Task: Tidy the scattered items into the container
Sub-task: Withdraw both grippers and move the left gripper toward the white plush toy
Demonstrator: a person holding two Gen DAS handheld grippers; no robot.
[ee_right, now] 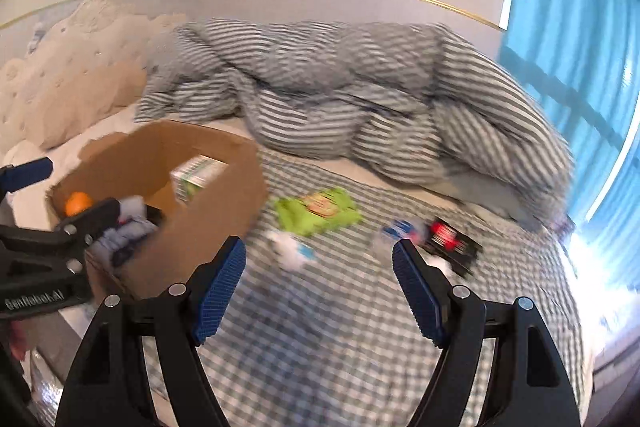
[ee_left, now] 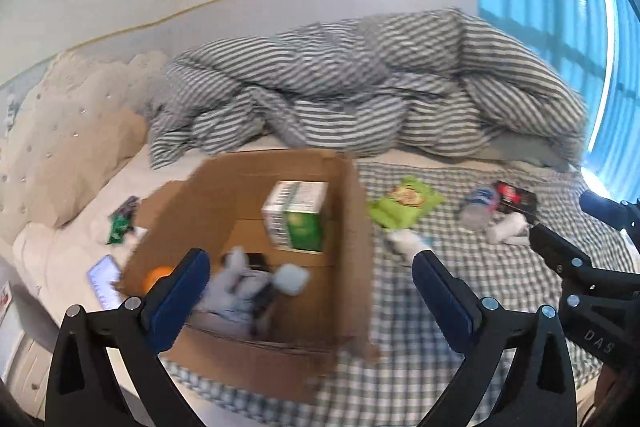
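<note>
Left wrist view: left tool (ee_left: 311,281) spread wide, empty, above the brown cardboard box (ee_left: 352,227) at frame centre. Right tool (ee_right: 319,279) likewise released over the checked bedsheet (ee_right: 340,327); green snack packet (ee_right: 316,213) lies mid-frame beside the box.

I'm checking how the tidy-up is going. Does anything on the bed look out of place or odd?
Yes. A green snack packet, a black and red box and some white items lie loose on the checked sheet, outside the cardboard box. Both sets of tongs are open and empty.
</note>
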